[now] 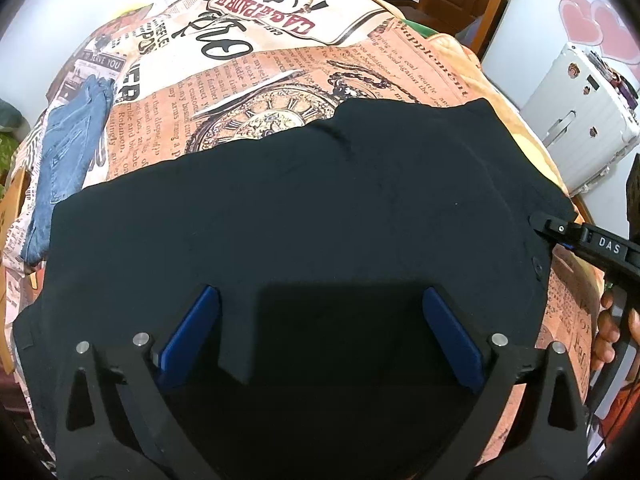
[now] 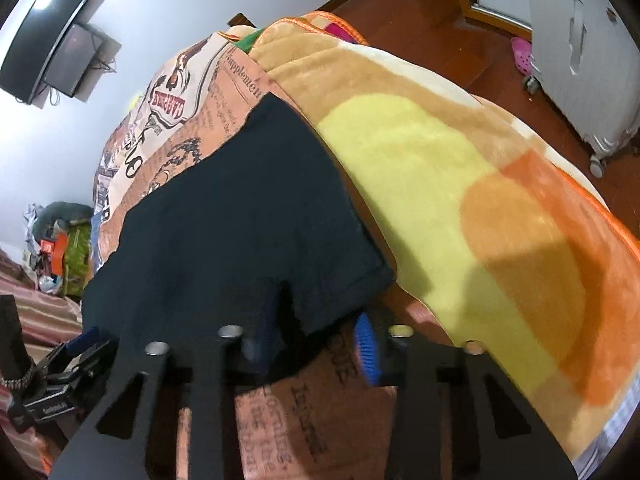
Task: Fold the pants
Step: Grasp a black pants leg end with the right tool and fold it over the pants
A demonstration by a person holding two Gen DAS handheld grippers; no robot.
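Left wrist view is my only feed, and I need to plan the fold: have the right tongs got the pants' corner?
Observer: Not clamped. The right tongs straddle a corner of the black pants, pads apart.
Operator: What lies beyond that edge?
Observer: A yellow-and-orange fleece blanket runs along it, over the printed sheet.
Operator: Anything on the floor there?
Observer: A pink shoe beside the white suitcase.

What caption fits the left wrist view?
Open left gripper above black pants spread on a newspaper-print bedcover, jeans beside.
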